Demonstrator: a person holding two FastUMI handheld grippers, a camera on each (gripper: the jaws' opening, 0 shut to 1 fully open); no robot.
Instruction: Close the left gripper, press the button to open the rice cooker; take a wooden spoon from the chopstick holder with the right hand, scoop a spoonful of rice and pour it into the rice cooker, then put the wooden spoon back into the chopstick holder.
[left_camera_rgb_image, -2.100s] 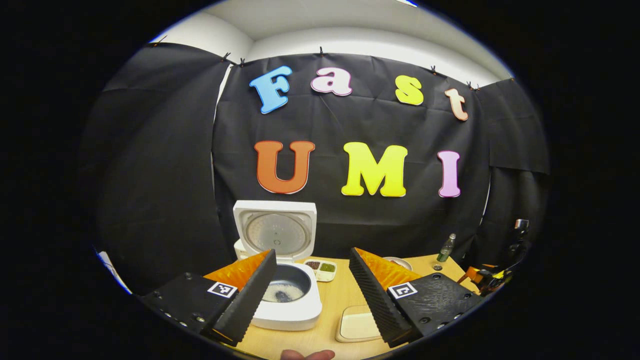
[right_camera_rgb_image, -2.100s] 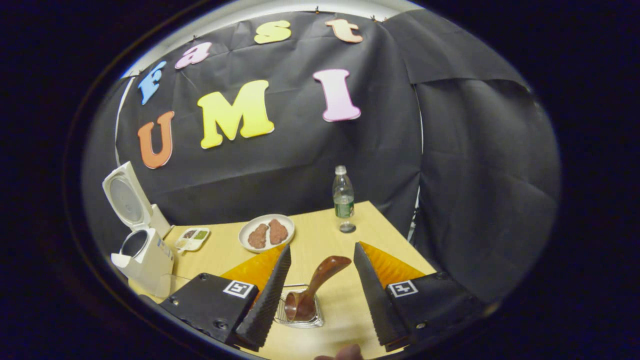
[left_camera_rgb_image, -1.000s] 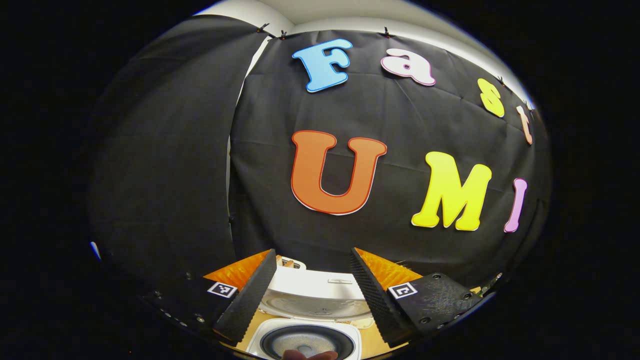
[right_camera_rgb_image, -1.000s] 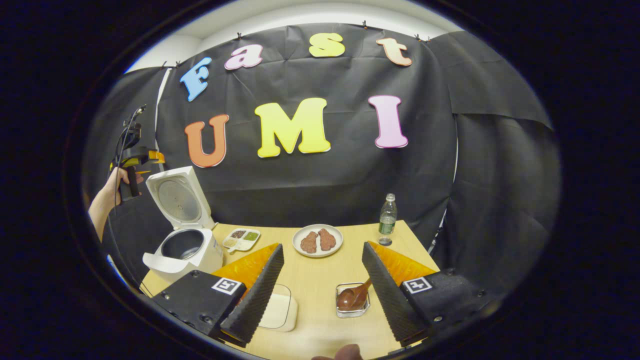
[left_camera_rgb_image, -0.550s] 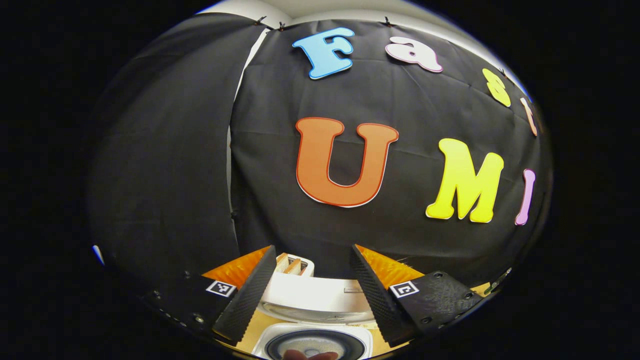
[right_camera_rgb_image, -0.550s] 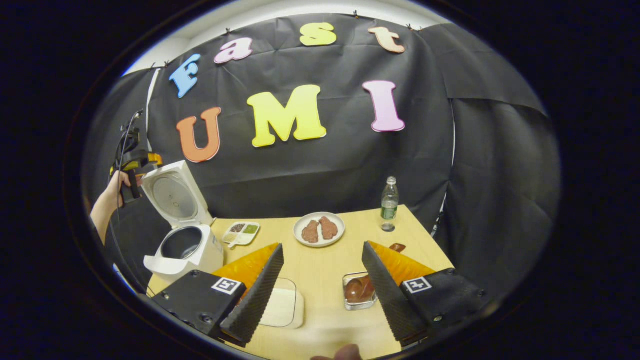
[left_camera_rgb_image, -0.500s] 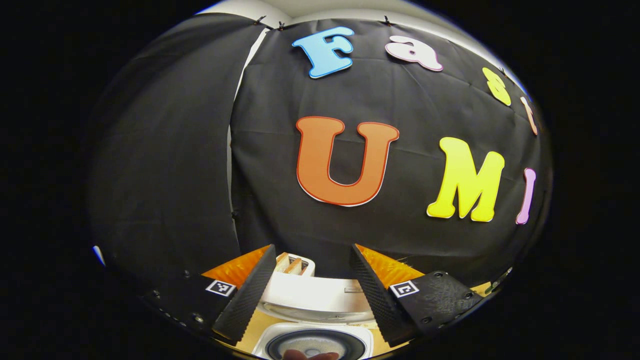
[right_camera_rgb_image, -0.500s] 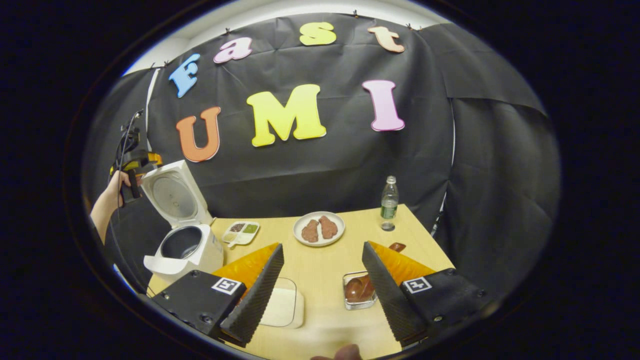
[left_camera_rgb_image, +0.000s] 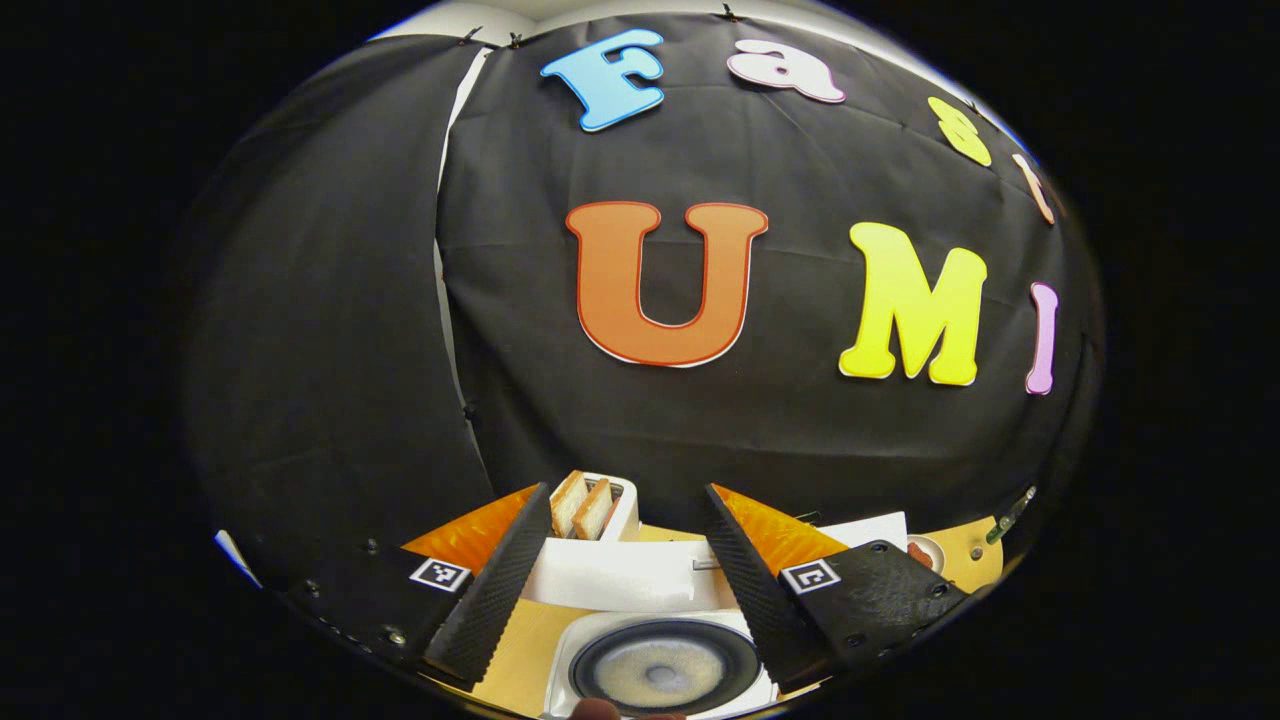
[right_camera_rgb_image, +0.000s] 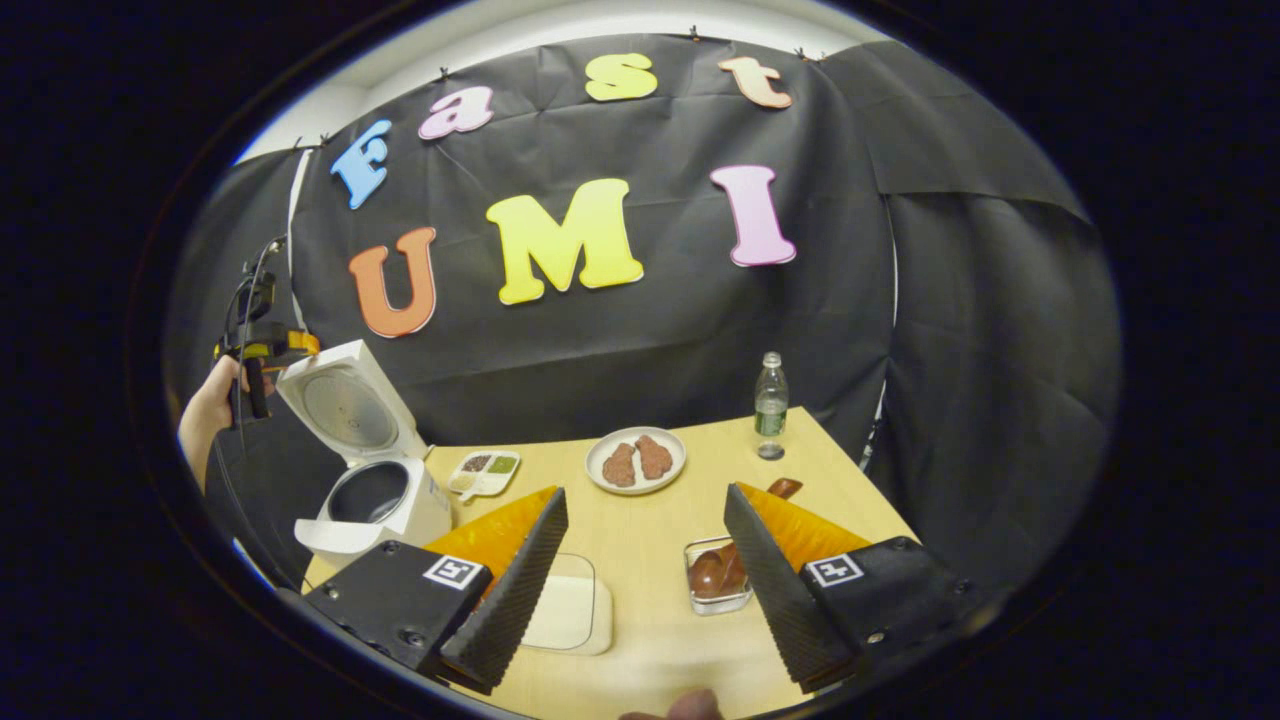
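The white rice cooker (right_camera_rgb_image: 385, 500) stands open at the table's left end, its lid (right_camera_rgb_image: 345, 405) raised. In the left gripper view I look down over the lid's top edge (left_camera_rgb_image: 620, 575) into the pot (left_camera_rgb_image: 665, 670), which has some rice in its bottom. My left gripper (left_camera_rgb_image: 627, 490) is open just above that edge; a hand holds the left gripper (right_camera_rgb_image: 255, 345) behind the lid's top. The wooden spoon (right_camera_rgb_image: 720, 572) sits in the clear holder (right_camera_rgb_image: 718, 600), beside my open right gripper (right_camera_rgb_image: 645, 492). A flat white rice tray (right_camera_rgb_image: 565, 610) lies under its left finger.
A plate with brown food (right_camera_rgb_image: 635, 460), a small divided dish (right_camera_rgb_image: 480, 473) and a plastic bottle (right_camera_rgb_image: 768, 405) stand toward the table's back. A white toaster with bread slices (left_camera_rgb_image: 590, 505) stands behind the cooker.
My left gripper rose from in front of the cooker to above its raised lid, and the toaster came into sight. My right gripper drew back from the spoon, which stays in the holder.
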